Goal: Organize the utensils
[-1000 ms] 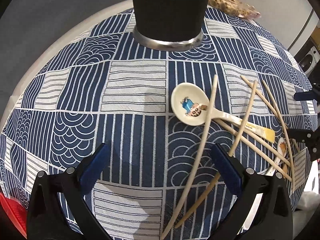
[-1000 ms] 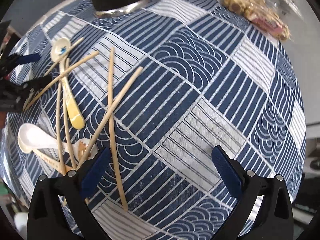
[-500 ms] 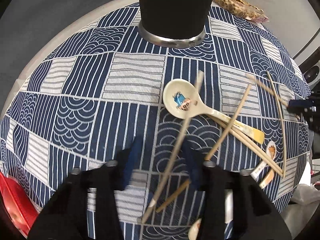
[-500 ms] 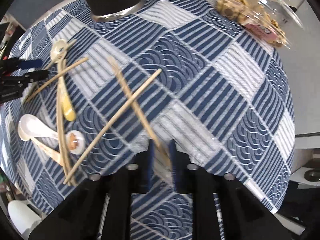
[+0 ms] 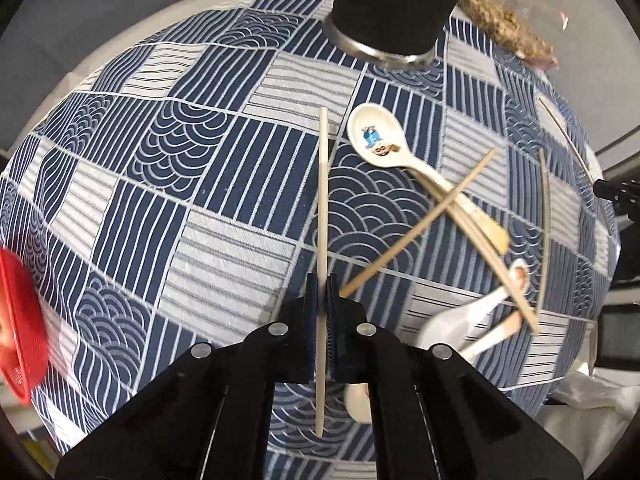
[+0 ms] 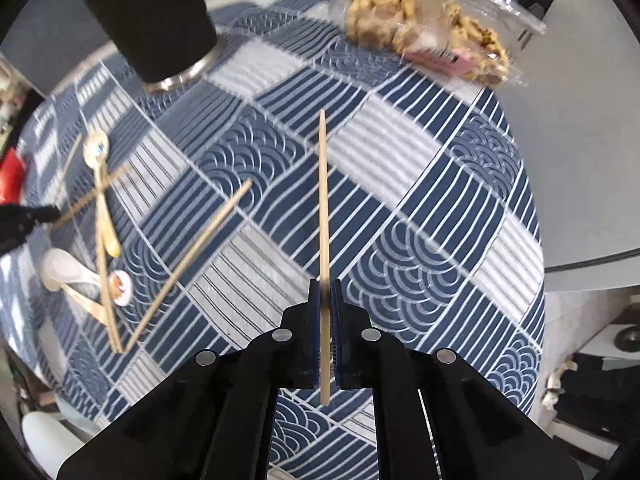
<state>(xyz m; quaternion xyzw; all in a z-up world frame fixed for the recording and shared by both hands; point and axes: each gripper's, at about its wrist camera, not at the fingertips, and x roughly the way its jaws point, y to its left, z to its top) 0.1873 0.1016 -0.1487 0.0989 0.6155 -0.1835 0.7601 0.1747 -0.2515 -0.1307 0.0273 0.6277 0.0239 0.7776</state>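
My left gripper (image 5: 322, 292) is shut on a pale wooden chopstick (image 5: 323, 200) that points straight ahead above the blue patterned cloth. My right gripper (image 6: 325, 294) is shut on another chopstick (image 6: 323, 200), also pointing forward. A black cup with a steel base (image 5: 396, 4) stands at the far side; it also shows in the right wrist view (image 6: 156, 20). A cream spoon with a cartoon print (image 5: 374, 140) lies among several loose chopsticks (image 5: 420, 228). White spoons (image 5: 468, 316) lie to the right.
A clear bag of snacks (image 6: 432, 28) lies at the far right of the table. A red object (image 5: 18, 320) sits at the left edge. The round table's cloth (image 6: 420, 200) drops off on all sides.
Both grippers went from open to shut, each taking hold of a chopstick and lifting it off the cloth. Both views have pulled back and turned.
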